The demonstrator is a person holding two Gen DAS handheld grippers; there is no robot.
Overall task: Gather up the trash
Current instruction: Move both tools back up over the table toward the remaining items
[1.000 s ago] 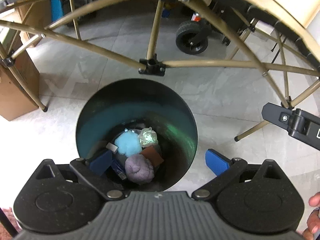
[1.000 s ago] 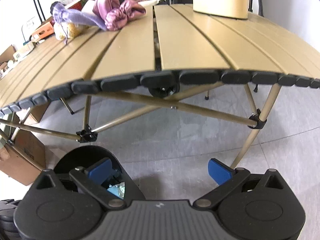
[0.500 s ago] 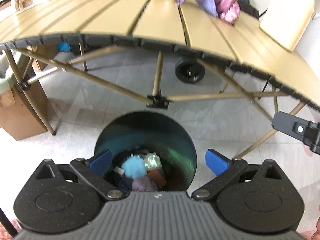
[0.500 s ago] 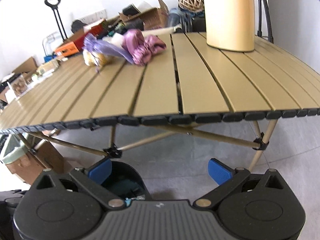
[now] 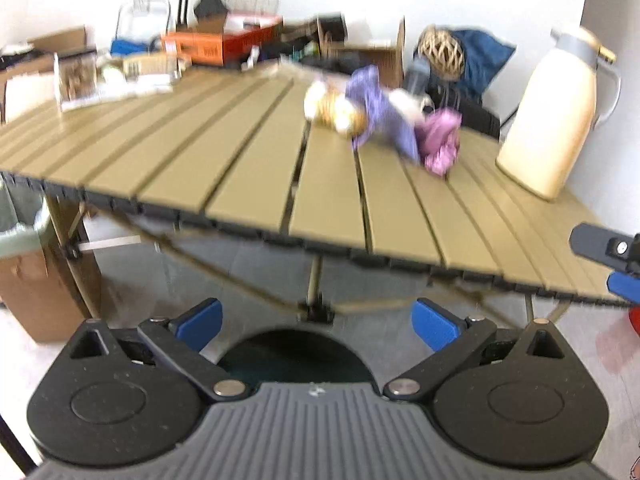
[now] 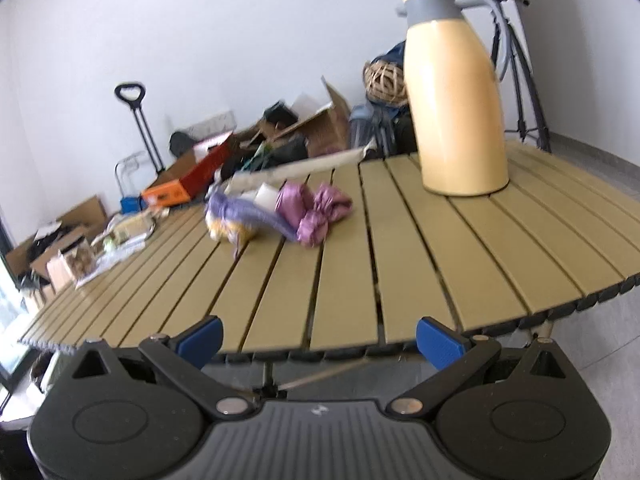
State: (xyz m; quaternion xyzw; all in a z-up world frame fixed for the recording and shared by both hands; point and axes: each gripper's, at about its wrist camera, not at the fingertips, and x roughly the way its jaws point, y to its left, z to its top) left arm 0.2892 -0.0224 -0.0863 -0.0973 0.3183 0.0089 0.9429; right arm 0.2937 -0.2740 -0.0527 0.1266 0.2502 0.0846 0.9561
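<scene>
Slatted table (image 6: 420, 248), bin (image 5: 296, 350) left-view only

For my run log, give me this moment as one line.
left tongs: open, empty | right tongs: open, empty | trash pile: on table | bin: below left tongs

A slatted table (image 6: 360, 240) is filling the room's middle, a cream jug (image 6: 452, 112) standing at its 2 o'clock. White walls (image 6: 240, 40) are rising behind, boxes (image 6: 192, 176) piling along them at 10 o'clock. Grey floor (image 5: 248, 264) is showing beneath.
</scene>
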